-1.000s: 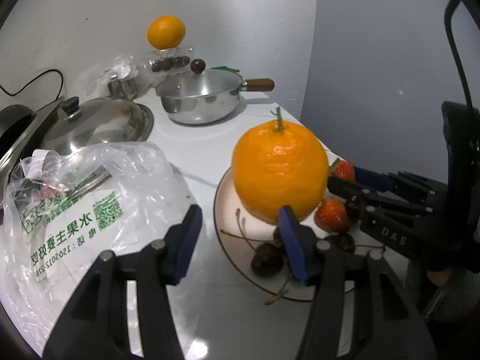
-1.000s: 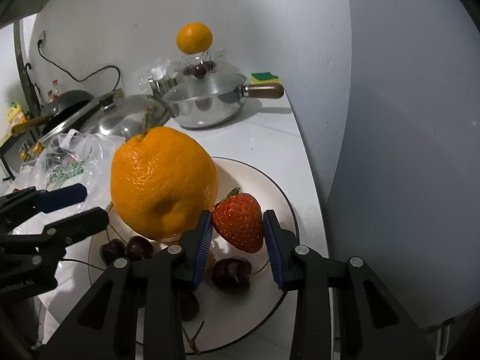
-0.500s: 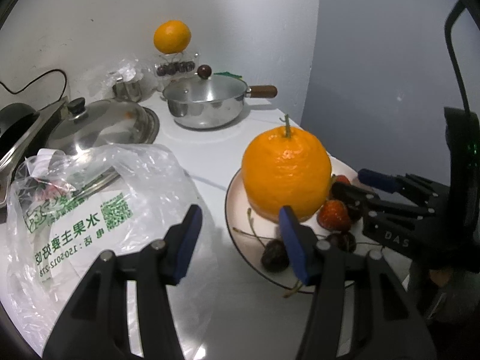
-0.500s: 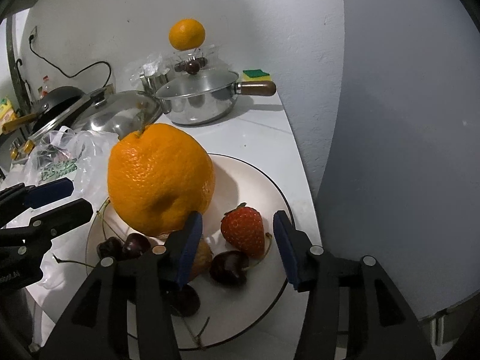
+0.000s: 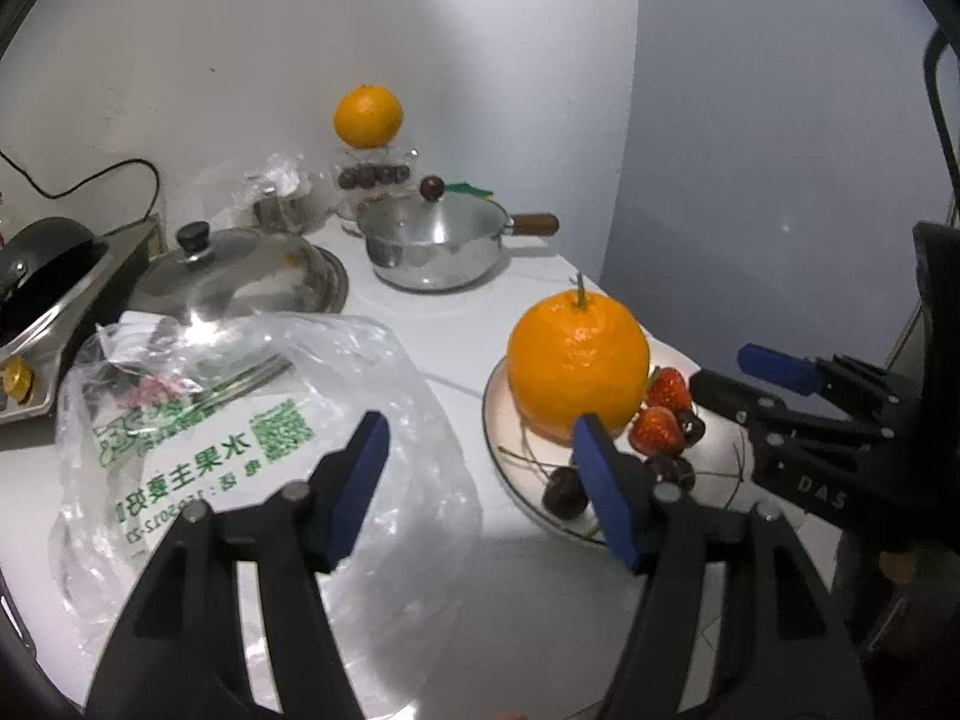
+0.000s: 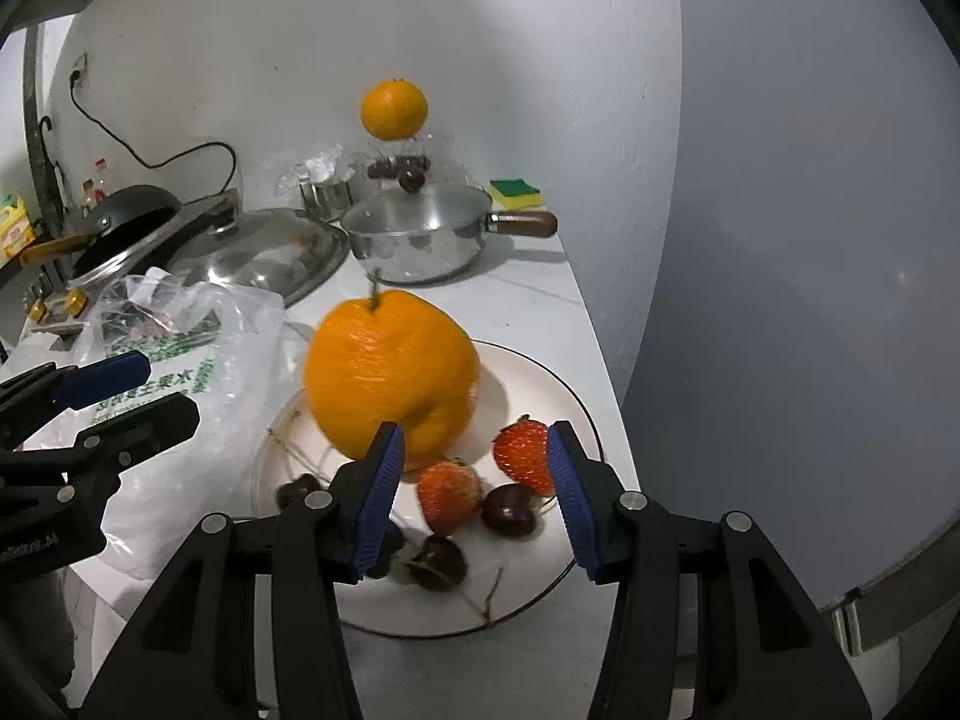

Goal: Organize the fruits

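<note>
Where visible, two strawberries (image 6: 521,457), four cherries (image 6: 507,509)

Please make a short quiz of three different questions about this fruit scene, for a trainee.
1. True or false: the big orange sits on the plate.
2. How many strawberries lie on the plate? A) one B) two C) four
3. Fill in: the right gripper holds ____.

Key:
1. True.
2. B: one strawberry, another strawberry.
3. Nothing; its blue pads are apart and clear of the fruit.

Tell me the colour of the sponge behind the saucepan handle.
Green on top, yellow underneath; the sponge shows best in the right wrist view.
</note>
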Demonstrator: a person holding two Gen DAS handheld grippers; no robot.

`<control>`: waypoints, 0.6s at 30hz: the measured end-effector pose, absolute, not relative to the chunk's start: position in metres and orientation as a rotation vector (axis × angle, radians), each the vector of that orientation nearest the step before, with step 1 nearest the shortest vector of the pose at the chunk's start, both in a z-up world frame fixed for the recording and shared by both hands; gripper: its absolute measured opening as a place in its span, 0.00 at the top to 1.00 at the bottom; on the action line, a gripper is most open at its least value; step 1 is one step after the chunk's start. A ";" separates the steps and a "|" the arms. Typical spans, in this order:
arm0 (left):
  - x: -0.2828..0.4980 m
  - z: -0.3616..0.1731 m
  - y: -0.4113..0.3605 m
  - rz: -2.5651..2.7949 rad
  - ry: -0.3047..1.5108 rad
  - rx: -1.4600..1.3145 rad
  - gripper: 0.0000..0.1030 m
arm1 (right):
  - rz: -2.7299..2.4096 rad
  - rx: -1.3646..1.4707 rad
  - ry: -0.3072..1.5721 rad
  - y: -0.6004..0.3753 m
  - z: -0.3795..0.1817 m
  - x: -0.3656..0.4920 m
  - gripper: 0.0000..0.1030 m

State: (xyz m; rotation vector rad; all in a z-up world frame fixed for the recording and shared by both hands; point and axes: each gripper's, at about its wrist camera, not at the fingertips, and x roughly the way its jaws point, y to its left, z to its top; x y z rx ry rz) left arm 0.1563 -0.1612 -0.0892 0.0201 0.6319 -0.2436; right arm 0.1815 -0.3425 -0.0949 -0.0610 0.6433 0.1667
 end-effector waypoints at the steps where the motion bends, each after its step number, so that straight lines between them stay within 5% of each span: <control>1: 0.152 -0.086 -0.157 -0.241 0.622 0.016 0.37 | 0.165 -0.065 0.635 -0.339 -0.091 0.177 0.49; 5: 0.137 -0.076 -0.145 -0.237 0.590 0.008 0.26 | 0.164 -0.077 0.609 -0.326 -0.080 0.162 0.49; 18: 0.088 -0.043 -0.107 -0.196 0.490 -0.001 0.25 | 0.190 -0.112 0.532 -0.287 -0.051 0.122 0.49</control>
